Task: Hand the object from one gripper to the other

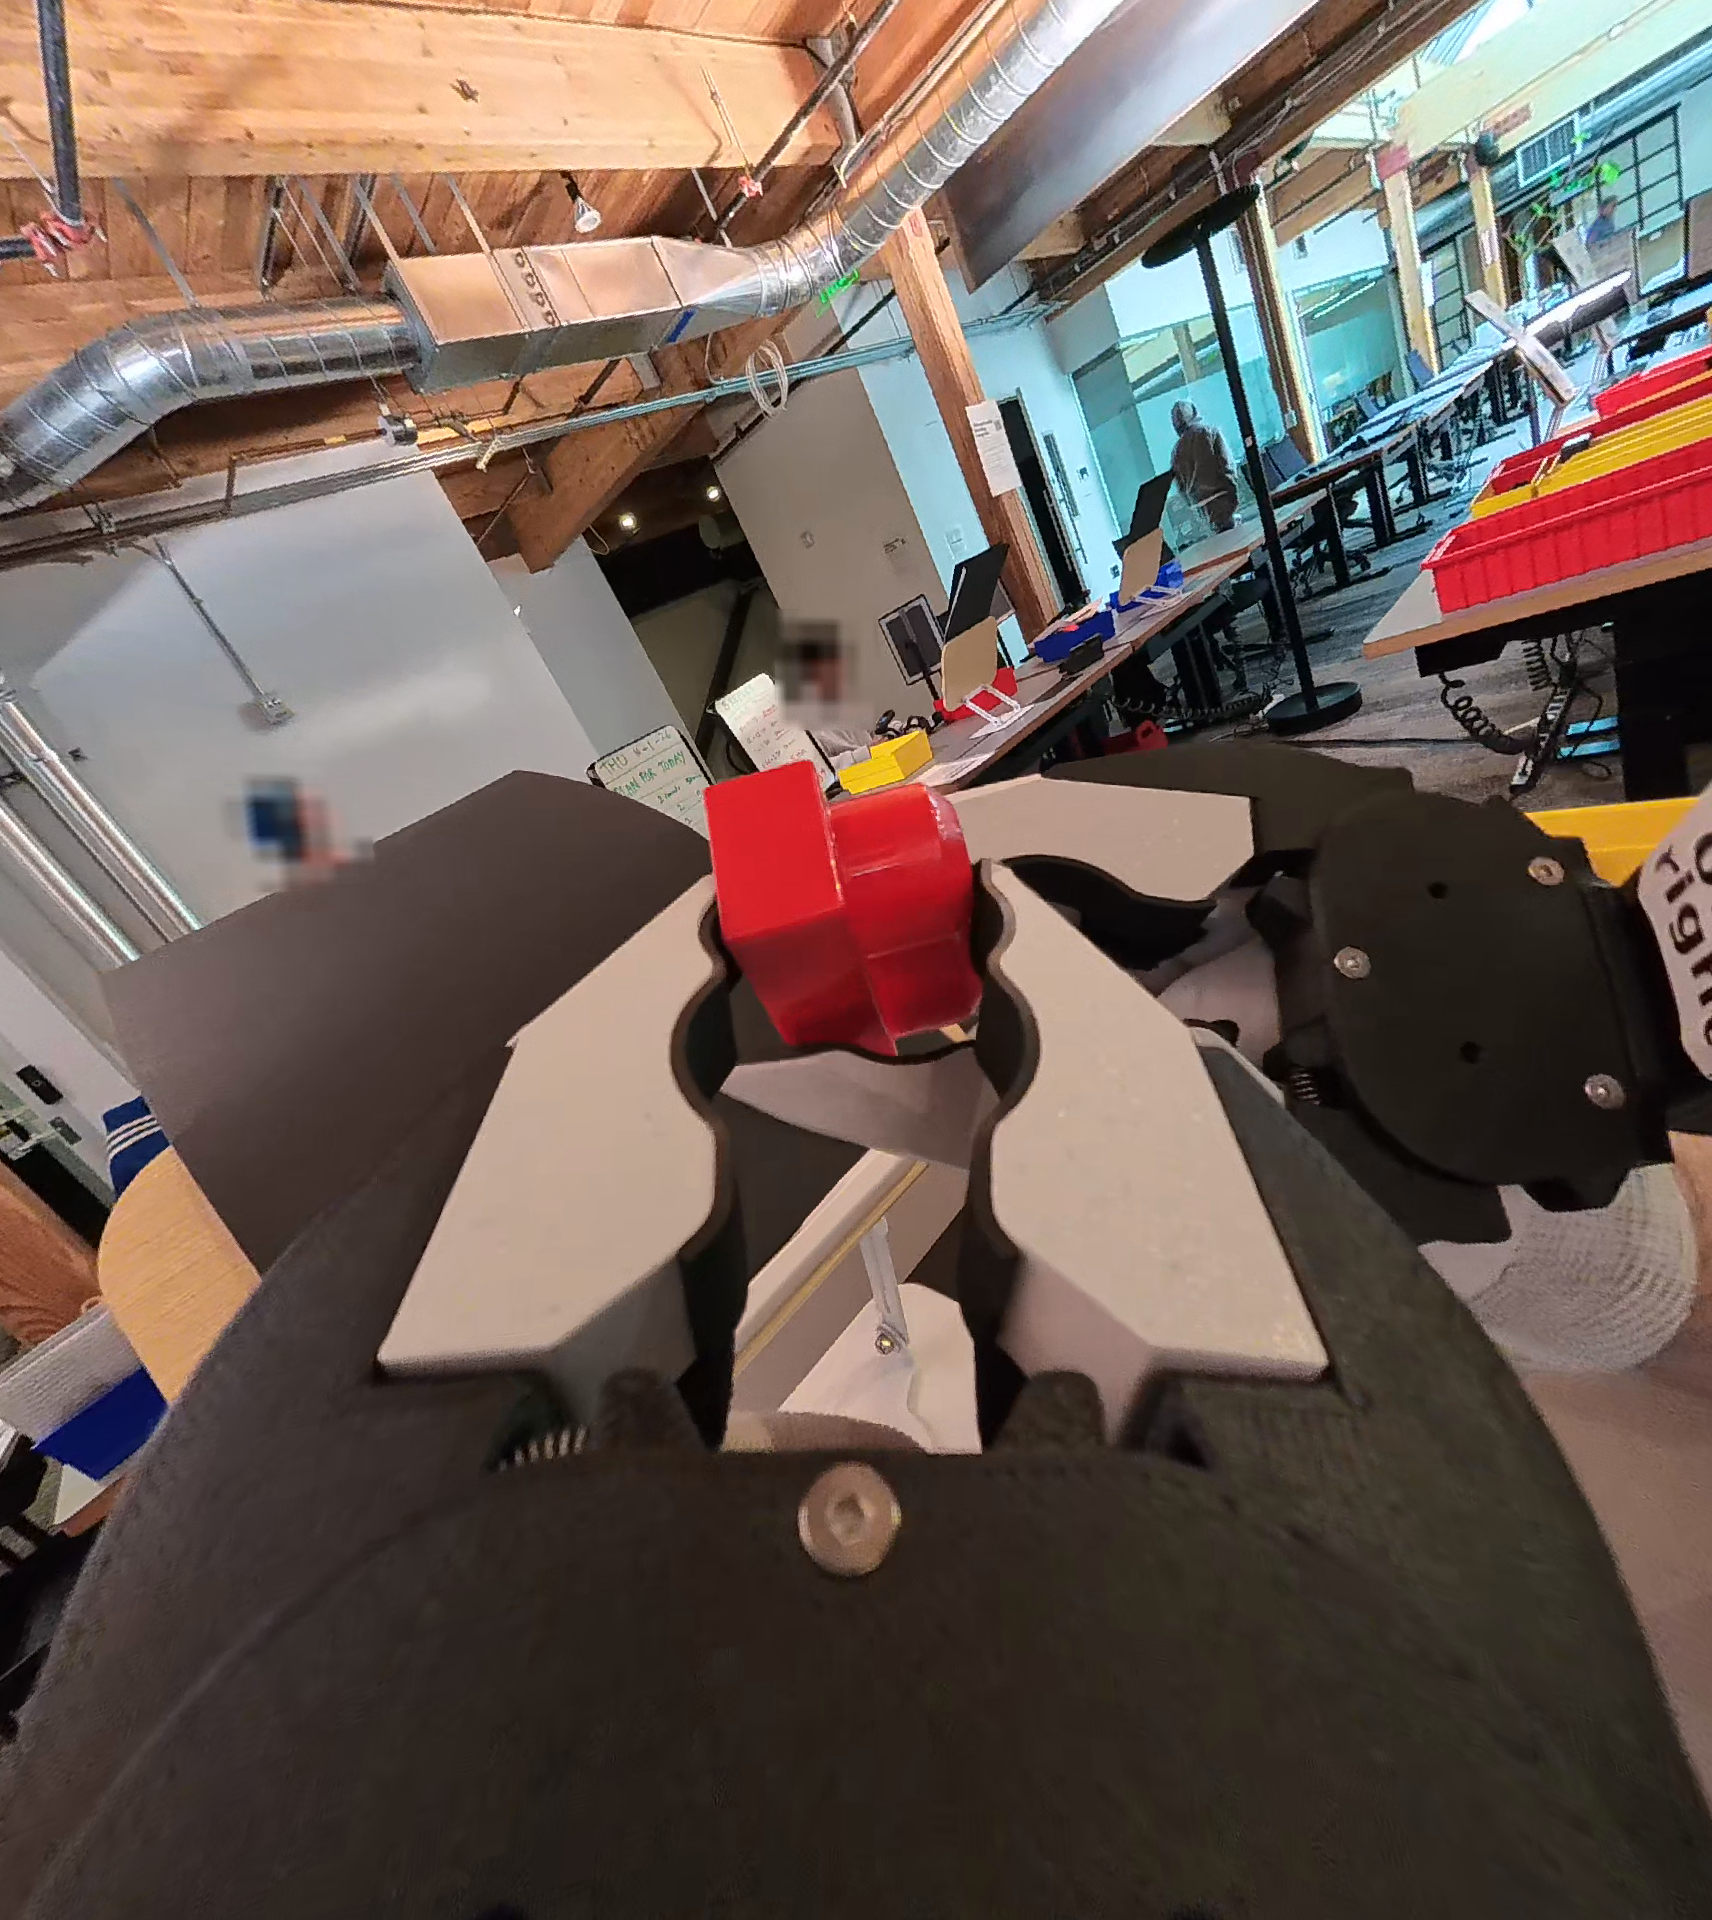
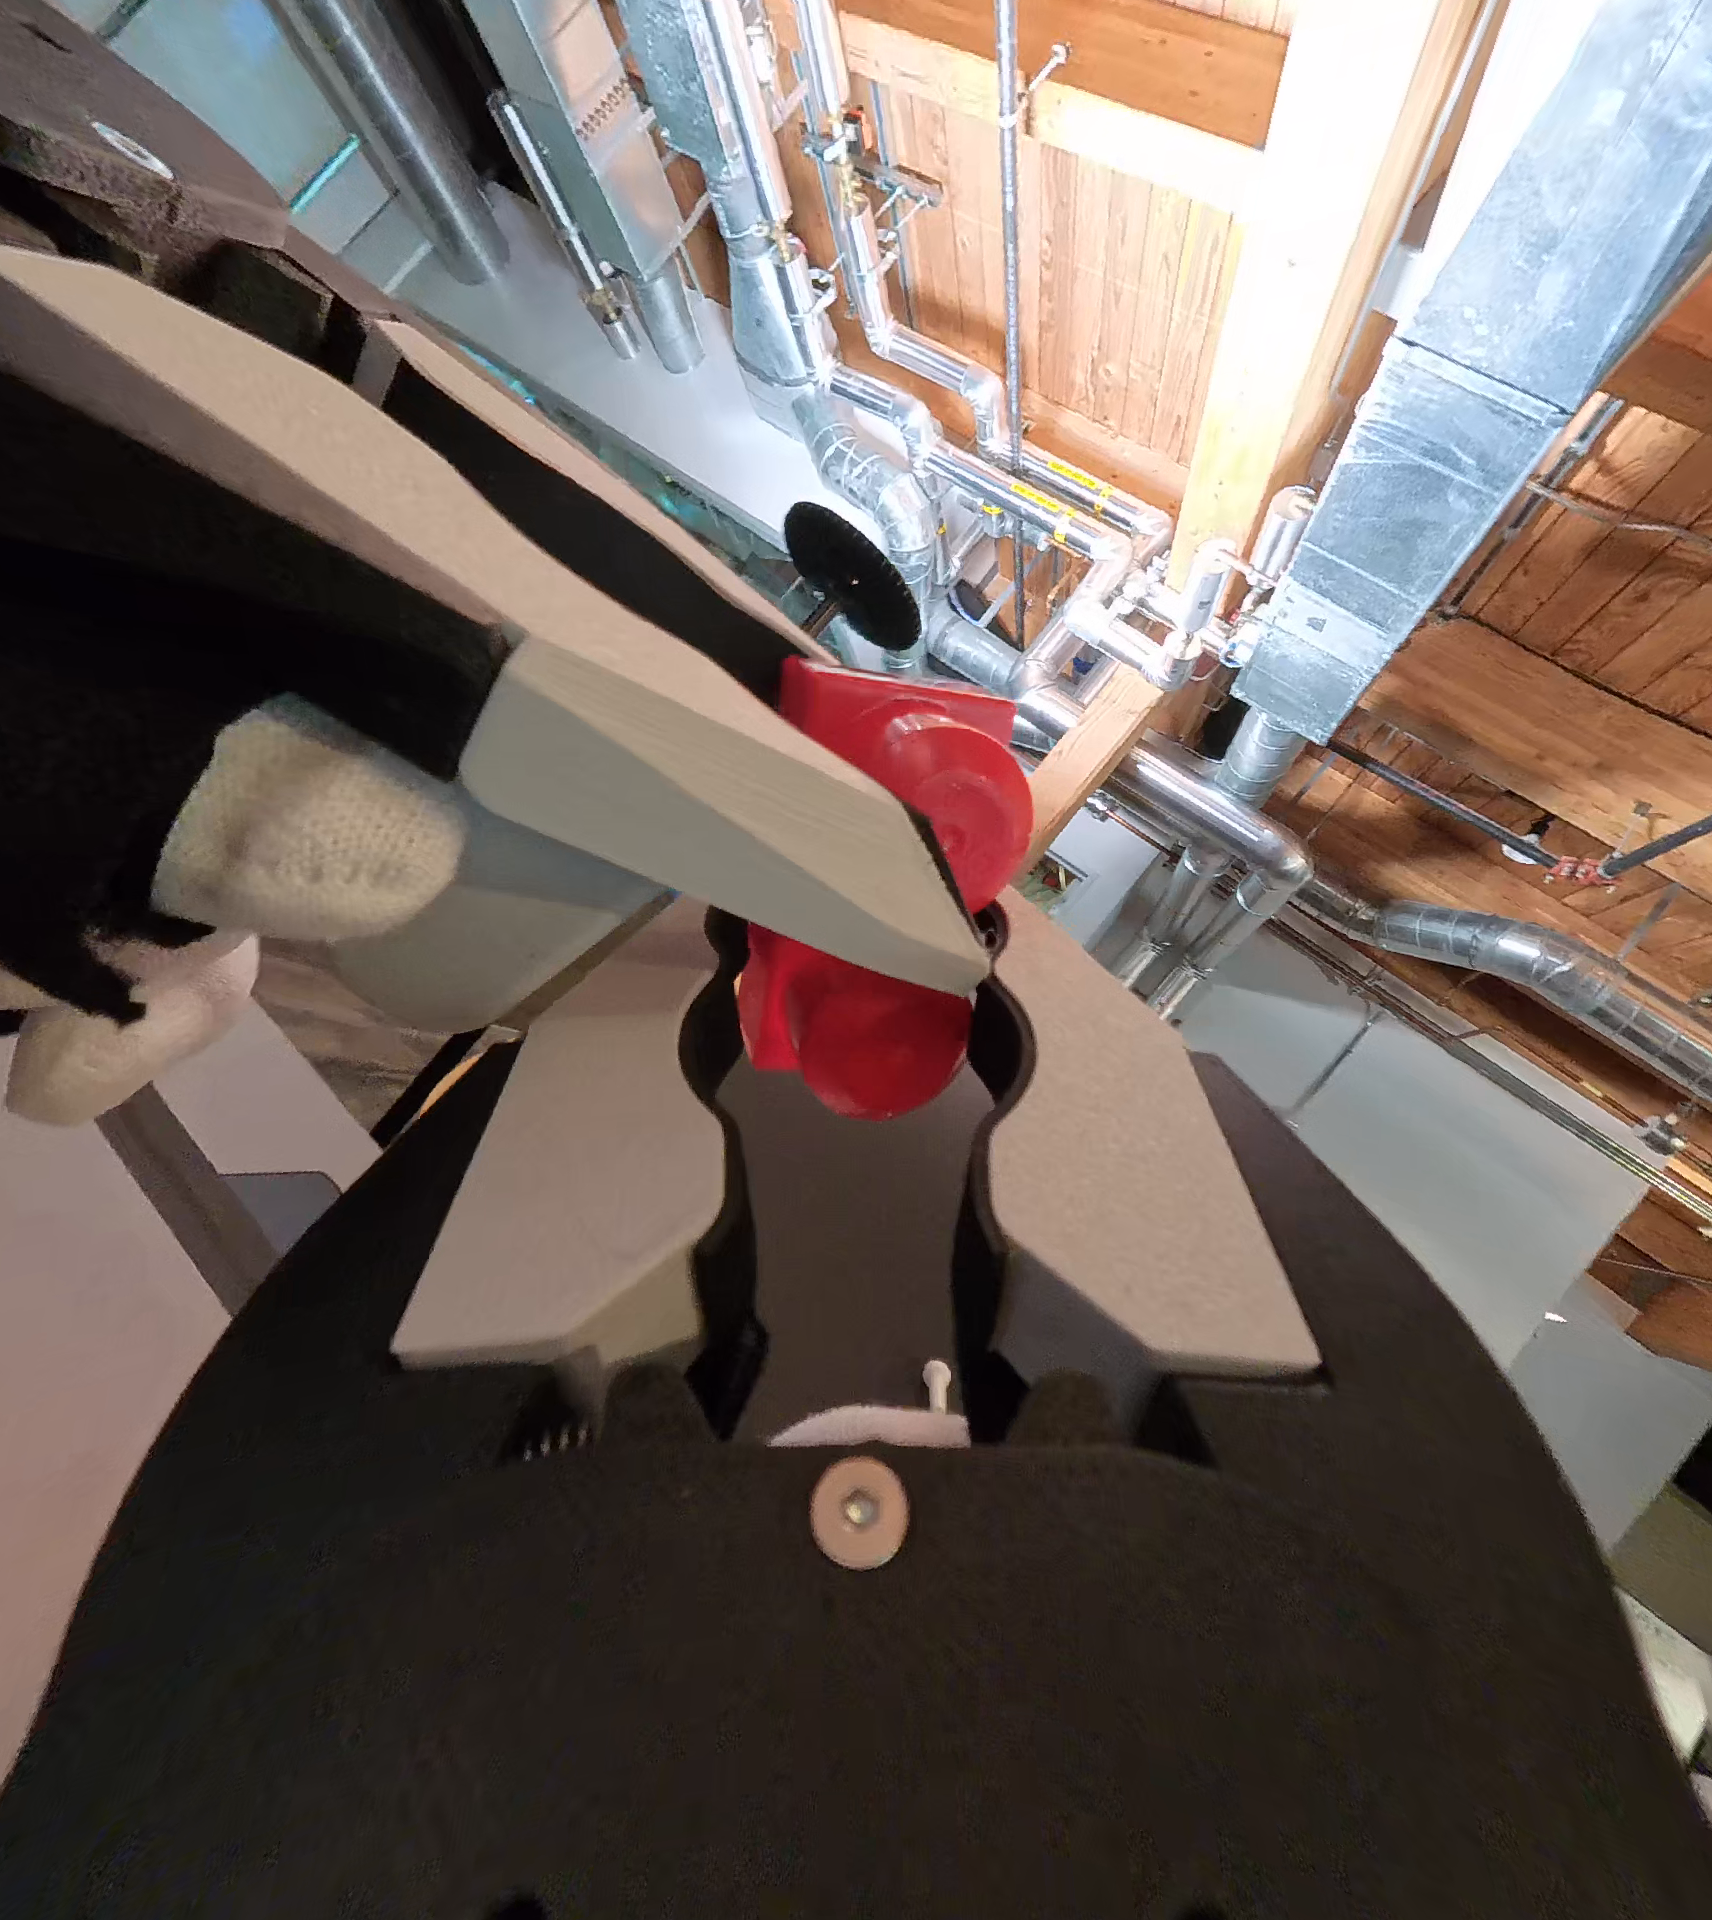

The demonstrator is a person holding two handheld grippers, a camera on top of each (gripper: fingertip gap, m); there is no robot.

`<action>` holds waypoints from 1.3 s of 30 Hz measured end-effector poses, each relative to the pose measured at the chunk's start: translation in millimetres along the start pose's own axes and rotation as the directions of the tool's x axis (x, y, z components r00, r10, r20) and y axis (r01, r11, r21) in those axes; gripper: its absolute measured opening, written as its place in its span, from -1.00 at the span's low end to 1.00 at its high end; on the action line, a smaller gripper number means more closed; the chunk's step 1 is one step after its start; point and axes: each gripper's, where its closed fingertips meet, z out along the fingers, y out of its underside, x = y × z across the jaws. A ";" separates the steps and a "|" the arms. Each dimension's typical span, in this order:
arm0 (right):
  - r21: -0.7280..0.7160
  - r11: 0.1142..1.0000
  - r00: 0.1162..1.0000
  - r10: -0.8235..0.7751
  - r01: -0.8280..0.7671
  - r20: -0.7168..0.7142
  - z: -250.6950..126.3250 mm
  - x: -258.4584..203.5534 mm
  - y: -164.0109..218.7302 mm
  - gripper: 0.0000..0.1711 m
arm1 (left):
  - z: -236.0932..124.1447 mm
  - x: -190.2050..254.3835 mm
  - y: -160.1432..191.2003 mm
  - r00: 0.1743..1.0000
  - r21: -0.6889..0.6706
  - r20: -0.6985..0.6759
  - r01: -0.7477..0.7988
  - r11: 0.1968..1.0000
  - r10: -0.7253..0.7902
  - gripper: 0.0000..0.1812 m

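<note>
A red plastic object (image 1: pixel 841 925), a block joined to a rounded knob, is held up in the air. My left gripper (image 1: pixel 852 904) is shut on it, with its grey fingertips pressing both sides. My right gripper (image 1: pixel 847 935) comes in from the right, one finger above and behind the object and one below it. In the right wrist view the red object (image 2: pixel 857 1029) sits between the tips of my right gripper (image 2: pixel 857 935), which closes on it. My left gripper (image 2: pixel 893 810) crosses from the upper left, and one of its fingers (image 2: pixel 706 821) hides the object's middle.
A long table (image 1: pixel 1517 613) with red and yellow bins (image 1: pixel 1610 520) stands to the right. A black floor lamp pole (image 1: pixel 1247 468) and more desks lie beyond. A person (image 1: pixel 1200 457) stands far off. Ceiling ducts (image 2: pixel 1454 416) are overhead. A gloved hand (image 2: pixel 301 821) holds the left gripper.
</note>
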 end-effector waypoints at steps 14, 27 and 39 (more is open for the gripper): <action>-0.003 0.972 0.784 0.191 -0.234 0.590 -28.5 -41.1 -7.1 -0.22 | -33.2 4.3 -8.1 0.977 0.010 -0.161 -0.141 0.990 0.140 -0.55; -0.052 0.972 0.539 0.170 -0.227 0.825 -67.9 -86.1 -15.4 -0.40 | -58.4 64.2 9.1 0.845 -0.017 -0.489 -0.257 0.966 0.217 -0.56; -0.036 0.982 0.586 0.141 -0.187 0.798 -62.2 -80.3 -13.5 -0.40 | -58.0 58.8 9.7 0.860 -0.020 -0.459 -0.262 0.965 0.223 -0.54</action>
